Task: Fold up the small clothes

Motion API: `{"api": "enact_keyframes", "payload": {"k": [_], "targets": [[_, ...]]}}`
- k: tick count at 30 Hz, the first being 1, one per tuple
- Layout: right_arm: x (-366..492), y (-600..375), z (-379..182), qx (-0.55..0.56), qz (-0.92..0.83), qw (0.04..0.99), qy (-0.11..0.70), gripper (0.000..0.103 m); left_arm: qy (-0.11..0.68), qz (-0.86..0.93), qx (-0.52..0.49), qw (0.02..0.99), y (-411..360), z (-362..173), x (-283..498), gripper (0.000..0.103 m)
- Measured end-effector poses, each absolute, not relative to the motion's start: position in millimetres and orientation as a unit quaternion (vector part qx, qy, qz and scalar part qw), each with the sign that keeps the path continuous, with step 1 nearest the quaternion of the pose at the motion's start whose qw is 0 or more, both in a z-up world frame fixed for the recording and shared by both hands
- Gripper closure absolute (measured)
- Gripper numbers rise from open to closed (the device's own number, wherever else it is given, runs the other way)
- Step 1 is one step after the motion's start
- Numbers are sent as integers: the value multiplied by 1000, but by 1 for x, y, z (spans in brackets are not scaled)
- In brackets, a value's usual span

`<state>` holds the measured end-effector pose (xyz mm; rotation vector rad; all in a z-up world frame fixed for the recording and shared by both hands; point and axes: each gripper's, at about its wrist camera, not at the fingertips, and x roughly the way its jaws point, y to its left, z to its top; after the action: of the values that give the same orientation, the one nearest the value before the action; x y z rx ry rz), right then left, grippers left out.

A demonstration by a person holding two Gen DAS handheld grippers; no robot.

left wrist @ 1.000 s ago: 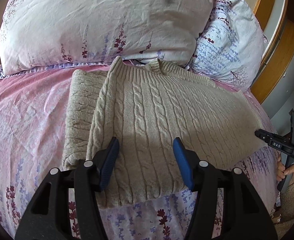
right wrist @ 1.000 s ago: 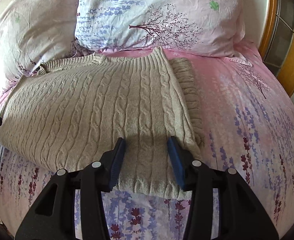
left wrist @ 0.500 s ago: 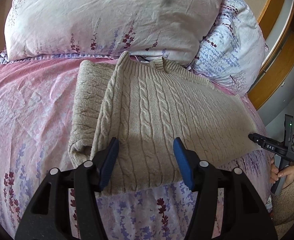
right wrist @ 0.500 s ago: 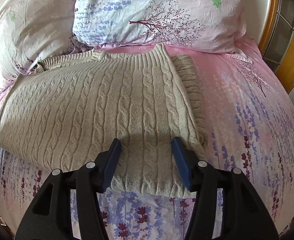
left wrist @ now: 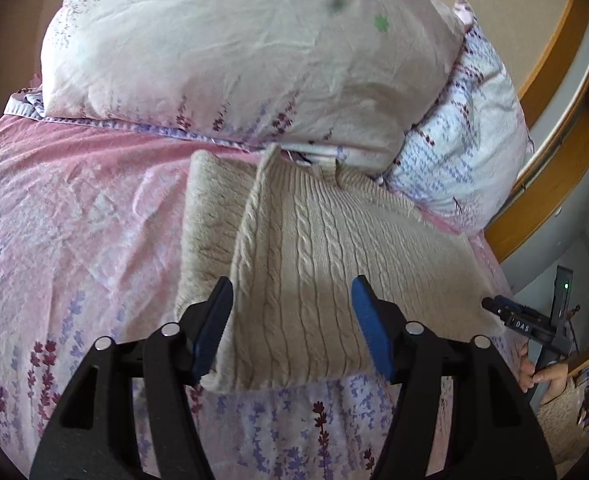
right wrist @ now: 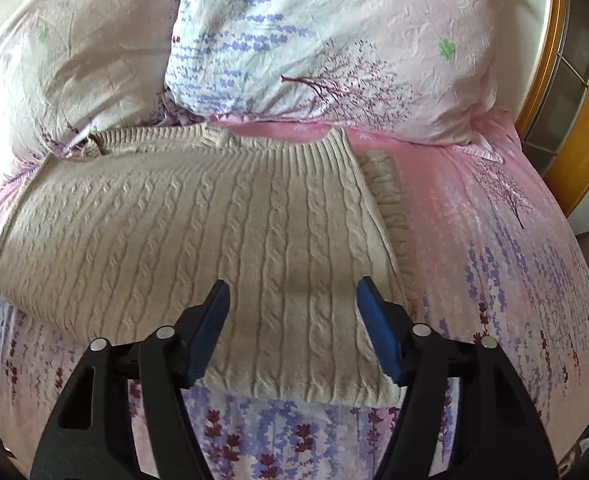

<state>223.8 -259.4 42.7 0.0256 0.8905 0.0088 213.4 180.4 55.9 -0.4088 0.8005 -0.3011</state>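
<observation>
The left gripper (left wrist: pixel 292 322) hung with fingers spread and empty; the sweater (left wrist: pixel 326 276) lay between and beyond them on the bed (left wrist: pixel 74 220). The right gripper (right wrist: pixel 292 326) was likewise spread over its hem. Sleeves looked tucked under; folding the body in half seemingly remained.

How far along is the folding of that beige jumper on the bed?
Partly done: the beige cable-knit jumper lies flat on the pink floral bedspread with its sleeves tucked under. In hand: nothing; the left gripper and right gripper hover open over its hem. Left: probably folding it in half.
</observation>
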Motion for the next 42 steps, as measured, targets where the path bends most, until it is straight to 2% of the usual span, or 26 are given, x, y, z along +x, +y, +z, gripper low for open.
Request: {"api": "enact_keyframes", "payload": {"k": [2, 5, 9, 18, 27, 31, 32, 34, 35, 36, 39, 42], "targets": [[233, -251, 50, 20, 14, 904, 427, 30, 384, -139, -218, 886, 193, 59, 223, 30], [248, -233, 53, 22, 20, 904, 426, 24, 399, -133, -255, 871, 209, 52, 241, 29], [266, -208, 50, 25, 27, 901, 432, 24, 414, -138, -304, 847, 220, 39, 257, 29], [277, -180, 33, -13, -5, 898, 440, 18, 435, -137, -279, 845, 209, 30, 277, 27], [276, -186, 29, 2, 2, 897, 441, 15, 442, -139, -272, 843, 203, 22, 290, 28], [277, -186, 28, 4, 5, 898, 441, 15, 446, -142, -281, 838, 200, 20, 296, 34], [276, -186, 27, 5, 4, 898, 440, 15, 446, -144, -286, 836, 200, 19, 296, 41], [276, -187, 27, 6, 5, 898, 440, 14, 447, -147, -302, 829, 199, 16, 296, 46], [276, -186, 26, 7, 4, 898, 439, 14, 450, -155, -313, 822, 199, 14, 297, 55], [276, -186, 26, 7, 4, 898, 439, 14, 455, -163, -330, 811, 198, 10, 298, 59], [275, -186, 26, 8, 4, 898, 439, 14, 455, -165, -353, 801, 195, 7, 299, 62], [275, -186, 26, 9, 5, 898, 440, 14, 459, -159, -364, 795, 192, 4, 302, 72]]}}
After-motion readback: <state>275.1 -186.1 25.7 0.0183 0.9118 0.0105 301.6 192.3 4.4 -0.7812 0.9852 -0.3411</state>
